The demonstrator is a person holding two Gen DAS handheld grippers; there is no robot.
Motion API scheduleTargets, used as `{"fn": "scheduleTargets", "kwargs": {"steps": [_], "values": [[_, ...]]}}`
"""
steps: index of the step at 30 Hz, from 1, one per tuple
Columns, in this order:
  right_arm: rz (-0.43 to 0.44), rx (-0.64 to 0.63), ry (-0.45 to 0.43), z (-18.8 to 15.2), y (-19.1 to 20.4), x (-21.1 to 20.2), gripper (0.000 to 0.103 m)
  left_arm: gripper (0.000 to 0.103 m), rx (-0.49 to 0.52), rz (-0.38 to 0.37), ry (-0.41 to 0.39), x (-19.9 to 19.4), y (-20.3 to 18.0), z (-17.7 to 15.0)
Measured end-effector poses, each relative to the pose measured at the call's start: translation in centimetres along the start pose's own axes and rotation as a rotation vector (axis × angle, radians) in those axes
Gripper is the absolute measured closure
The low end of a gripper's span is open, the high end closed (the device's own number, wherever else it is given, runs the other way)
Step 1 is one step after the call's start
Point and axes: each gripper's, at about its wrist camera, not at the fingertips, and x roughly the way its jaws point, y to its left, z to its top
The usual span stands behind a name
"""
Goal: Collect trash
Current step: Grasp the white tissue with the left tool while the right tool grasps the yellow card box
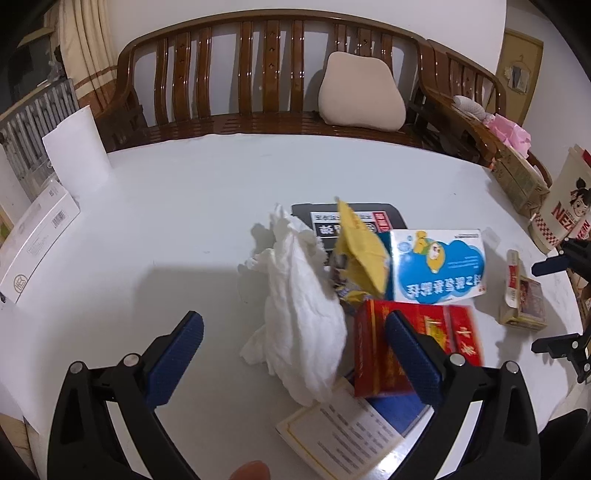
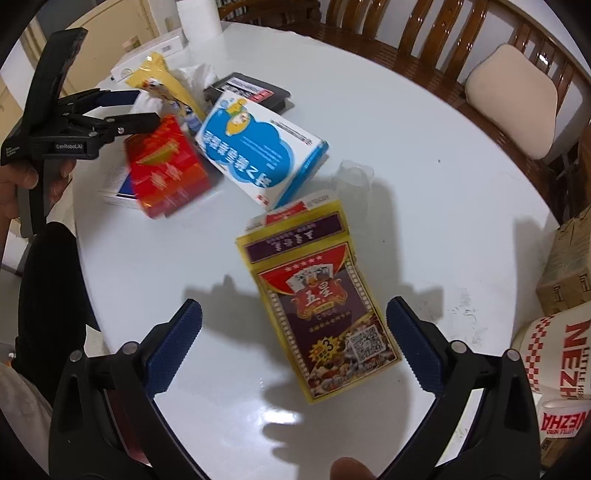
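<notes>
Left gripper spread around white tissue, red box at 3 o'clock, right gripper spread over card pack, white table

Home living room. Wooden slatted bench with cushion runs along white table's far edge. Curtain hangs behind.

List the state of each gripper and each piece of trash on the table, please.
left gripper: open, around the tissue, holding nothing.
right gripper: open, around the card box, not closed on it.
white tissue: crumpled, lying loose.
card box: top flap open, lying flat.
red box: lying on a booklet.
blue and white box: closed, tilted.
yellow wrapper: crumpled.
</notes>
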Motion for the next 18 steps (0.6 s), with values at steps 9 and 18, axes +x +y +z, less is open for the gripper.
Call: {"fn": "scheduleTargets", "kwargs": {"steps": [9,18], "values": [[0.021,0.039,0.076,0.7,-1.5,2.6,0.005,0.007,-0.033,-0.011,0.01,0.4,1.0,0.3],[-0.016,0.045,0.042,1.7,-2.9,2.6,0.036,0.02,-0.072,-0.008,0.013,0.6,2.4,0.2]]}}
